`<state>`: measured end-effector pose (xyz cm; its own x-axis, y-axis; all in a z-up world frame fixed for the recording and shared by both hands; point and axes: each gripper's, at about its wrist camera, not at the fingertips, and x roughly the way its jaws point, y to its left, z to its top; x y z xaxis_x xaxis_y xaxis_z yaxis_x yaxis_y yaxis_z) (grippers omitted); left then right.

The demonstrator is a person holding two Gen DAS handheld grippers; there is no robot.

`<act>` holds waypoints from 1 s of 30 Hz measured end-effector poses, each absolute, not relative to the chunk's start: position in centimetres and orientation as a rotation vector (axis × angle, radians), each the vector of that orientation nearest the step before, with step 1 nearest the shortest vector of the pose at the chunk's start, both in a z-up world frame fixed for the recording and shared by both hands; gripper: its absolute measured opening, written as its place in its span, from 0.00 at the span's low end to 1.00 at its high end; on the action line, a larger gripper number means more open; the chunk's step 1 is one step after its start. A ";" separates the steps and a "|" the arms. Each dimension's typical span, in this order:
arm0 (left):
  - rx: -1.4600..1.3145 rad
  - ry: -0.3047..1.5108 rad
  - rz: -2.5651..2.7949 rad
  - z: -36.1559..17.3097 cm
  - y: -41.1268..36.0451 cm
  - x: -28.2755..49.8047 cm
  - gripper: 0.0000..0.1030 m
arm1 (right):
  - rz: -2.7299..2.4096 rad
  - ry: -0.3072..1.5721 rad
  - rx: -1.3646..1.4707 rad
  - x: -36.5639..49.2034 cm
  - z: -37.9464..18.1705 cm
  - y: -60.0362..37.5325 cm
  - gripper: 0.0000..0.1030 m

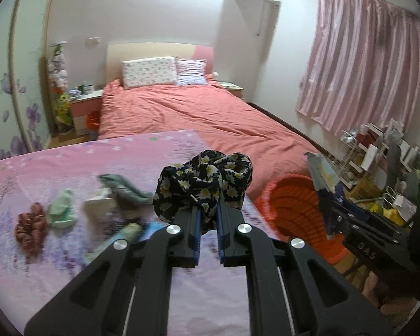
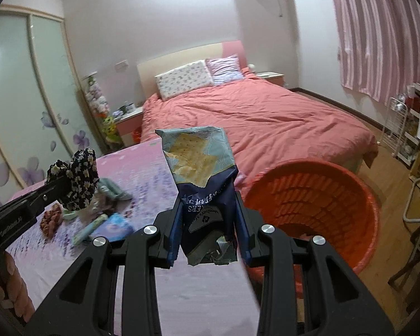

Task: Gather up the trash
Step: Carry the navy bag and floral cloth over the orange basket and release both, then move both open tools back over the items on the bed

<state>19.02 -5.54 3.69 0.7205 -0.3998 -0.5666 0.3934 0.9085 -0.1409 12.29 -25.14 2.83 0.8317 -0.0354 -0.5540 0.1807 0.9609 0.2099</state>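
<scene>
My left gripper [image 1: 208, 210] is shut on a black scrunchie with yellow flowers [image 1: 204, 179], held above the pink table cover; it also shows in the right wrist view [image 2: 75, 179]. My right gripper [image 2: 207, 210] is shut on a blue cracker wrapper [image 2: 201, 168], held upright beside the orange basket [image 2: 316, 196]. The basket stands on the floor at the table's right edge, and also shows in the left wrist view [image 1: 294, 207]. The right gripper with the wrapper [image 1: 322, 173] shows above the basket there.
On the table lie a red-brown scrunchie [image 1: 30, 225], a pale green scrunchie [image 1: 61, 210], a teal cloth [image 1: 126, 189], a white box [image 1: 100, 204] and a blue packet [image 2: 114, 225]. A bed [image 1: 196, 117] lies beyond. Cluttered shelves [image 1: 378, 154] stand at the right.
</scene>
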 end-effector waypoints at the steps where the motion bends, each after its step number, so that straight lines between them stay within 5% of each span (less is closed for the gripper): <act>1: -0.008 0.633 -0.455 3.5 -6.4 19.1 0.10 | -0.130 0.578 0.266 12.2 2.7 -25.9 0.33; 14: 0.066 0.721 -0.677 -0.5 -20.9 20.3 0.10 | -0.250 0.613 0.425 13.2 -0.4 -35.5 0.33; 19: 0.105 0.771 -0.691 -3.0 -25.0 21.6 0.20 | -0.250 0.636 0.497 14.0 -2.2 -38.3 0.43; 30: 0.143 0.776 -0.569 -5.3 -22.9 22.8 0.85 | -0.269 0.672 0.467 13.4 -4.3 -38.1 0.69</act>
<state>22.76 -22.86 -5.28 0.5725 -0.4321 -0.6968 0.5347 0.8410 -0.0822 13.42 -38.11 -4.27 0.7538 -0.0893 -0.6510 0.3845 0.8634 0.3268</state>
